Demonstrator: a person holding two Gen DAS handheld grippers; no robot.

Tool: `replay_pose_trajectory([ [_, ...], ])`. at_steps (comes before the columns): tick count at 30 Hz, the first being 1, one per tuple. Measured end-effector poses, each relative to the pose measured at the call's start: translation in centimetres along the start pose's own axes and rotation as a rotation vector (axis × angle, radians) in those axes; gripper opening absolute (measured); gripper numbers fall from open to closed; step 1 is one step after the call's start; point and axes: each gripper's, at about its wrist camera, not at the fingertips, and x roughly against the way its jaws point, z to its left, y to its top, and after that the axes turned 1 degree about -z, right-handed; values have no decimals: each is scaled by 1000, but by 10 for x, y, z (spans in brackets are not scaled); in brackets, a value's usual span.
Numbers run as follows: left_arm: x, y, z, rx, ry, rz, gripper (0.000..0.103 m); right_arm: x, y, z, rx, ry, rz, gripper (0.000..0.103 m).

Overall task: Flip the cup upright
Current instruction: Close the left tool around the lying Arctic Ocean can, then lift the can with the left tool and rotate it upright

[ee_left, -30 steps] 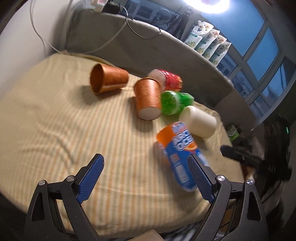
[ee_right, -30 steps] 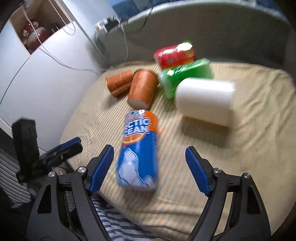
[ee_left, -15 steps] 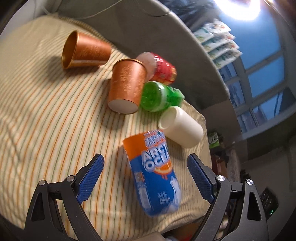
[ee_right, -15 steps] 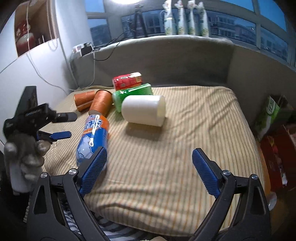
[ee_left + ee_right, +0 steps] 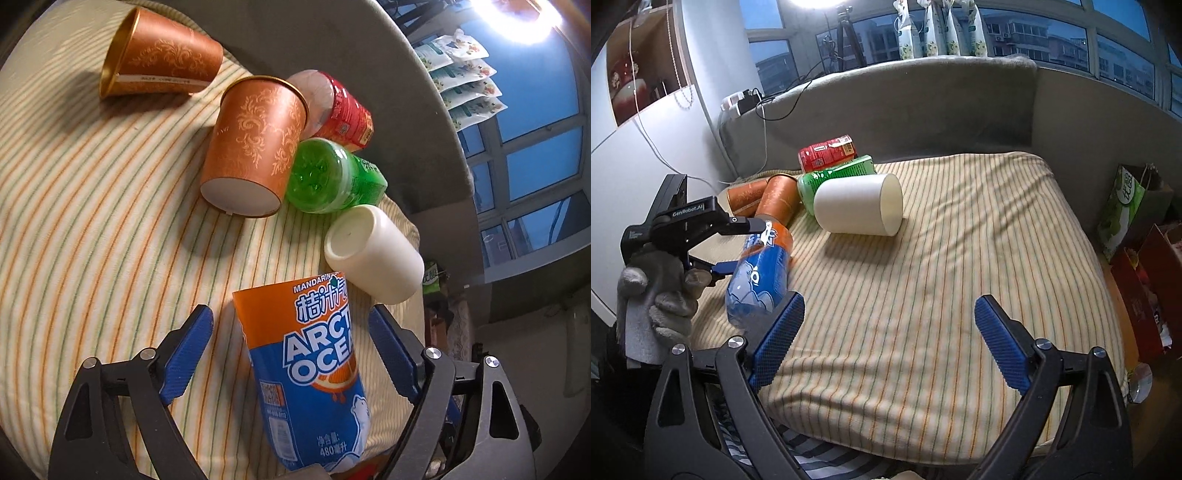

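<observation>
Several cups lie on their sides on a striped cushion [image 5: 92,229]. The orange-and-blue Arctic Ocean cup [image 5: 314,373] lies nearest, between the open fingers of my left gripper [image 5: 291,350], which straddles it without touching. It shows in the right wrist view [image 5: 761,273], with the left gripper [image 5: 731,243] around it. A white cup [image 5: 373,254] [image 5: 857,205] lies beyond. Two copper cups [image 5: 255,147] [image 5: 159,70], a green cup [image 5: 332,177] and a red cup [image 5: 343,114] lie further back. My right gripper [image 5: 886,339] is open and empty above the cushion's front.
A grey padded backrest [image 5: 923,103] runs behind the cushion, with cables and a power strip [image 5: 738,105] on it. Windows and packets [image 5: 934,29] stand behind. A green bag [image 5: 1123,206] and a red box [image 5: 1145,291] sit on the floor at the right.
My left gripper has moved down and forward, so the Arctic Ocean cup now lies between its fingers. My right gripper has pulled back and turned right, away from that cup.
</observation>
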Motion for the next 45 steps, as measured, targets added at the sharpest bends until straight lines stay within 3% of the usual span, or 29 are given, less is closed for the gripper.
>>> replay_pose_trajectory([
  [3, -1, 0, 0, -8, 7, 5, 73, 0, -2, -4, -7, -14, -2, 95],
  [9, -2, 1, 1, -19, 9, 1, 65, -1, -3, -11, -33, -25, -2, 95],
  [18, 4, -1, -13, -95, 23, -37, 63, -3, -4, -17, -54, -37, -3, 95],
  [27, 29, -4, -39, -235, 53, -162, 62, -3, -5, -20, -74, -35, -1, 95],
  [38, 37, -16, -76, -468, 184, -332, 62, -4, -8, -25, -88, -35, -3, 95],
  [45, 31, -30, -92, -572, 229, -375, 62, -5, -9, -28, -98, -33, -1, 95],
])
